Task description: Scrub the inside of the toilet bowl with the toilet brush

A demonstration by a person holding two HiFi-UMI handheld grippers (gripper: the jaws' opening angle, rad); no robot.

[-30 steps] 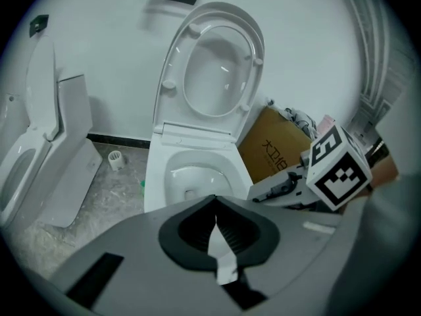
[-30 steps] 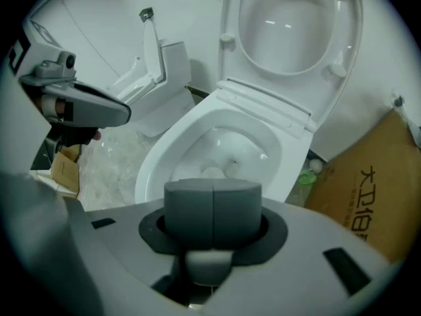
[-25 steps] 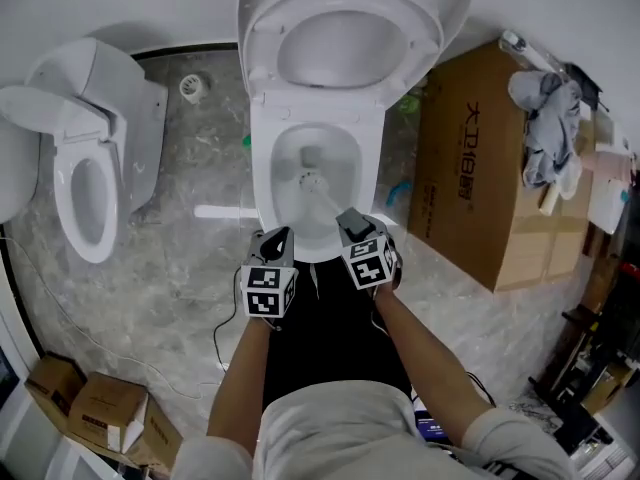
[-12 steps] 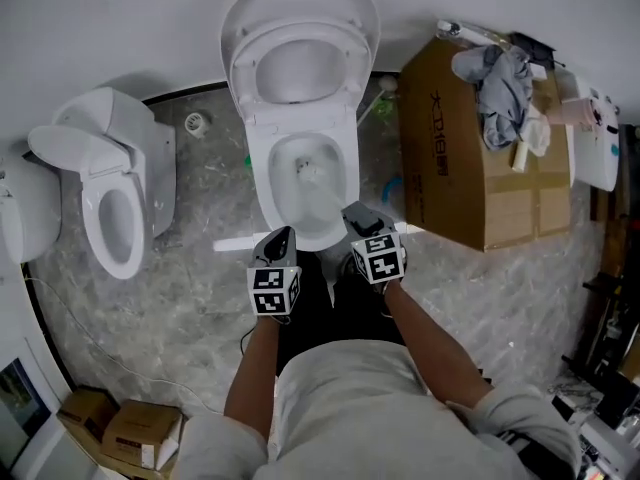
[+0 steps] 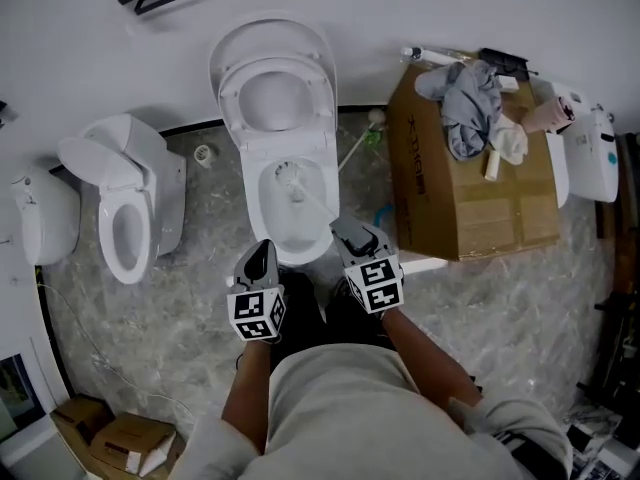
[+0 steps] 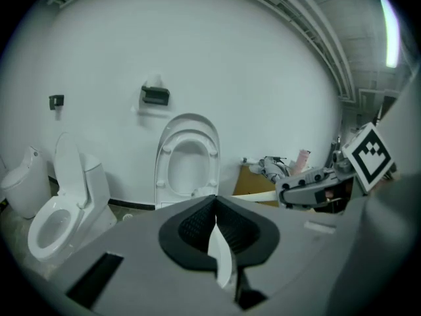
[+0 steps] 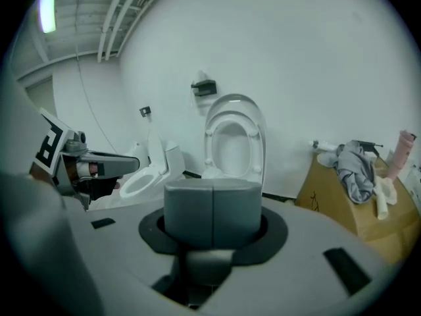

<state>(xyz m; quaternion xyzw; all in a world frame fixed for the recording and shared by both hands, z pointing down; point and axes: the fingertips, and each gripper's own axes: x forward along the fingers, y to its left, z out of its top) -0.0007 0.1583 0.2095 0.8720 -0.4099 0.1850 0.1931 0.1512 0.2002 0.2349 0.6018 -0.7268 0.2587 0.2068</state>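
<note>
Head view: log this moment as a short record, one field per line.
toilet bowl: lid raised, bowl open
toilet brush: head inside the bowl, handle slanting to the right gripper
right gripper: jaws shut on the brush handle
left gripper: jaws shut, empty, near the bowl's front rim
nearby: second toilet on the left, cardboard box on the right

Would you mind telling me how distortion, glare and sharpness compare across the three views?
Head view: even, soft light, mild bowing at the edges, the toilet brush sharp. Left gripper view: strong fisheye with black corners, a ceiling light glaring at upper right. Right gripper view: same fisheye and black corners, a ceiling light glaring at upper left.
</note>
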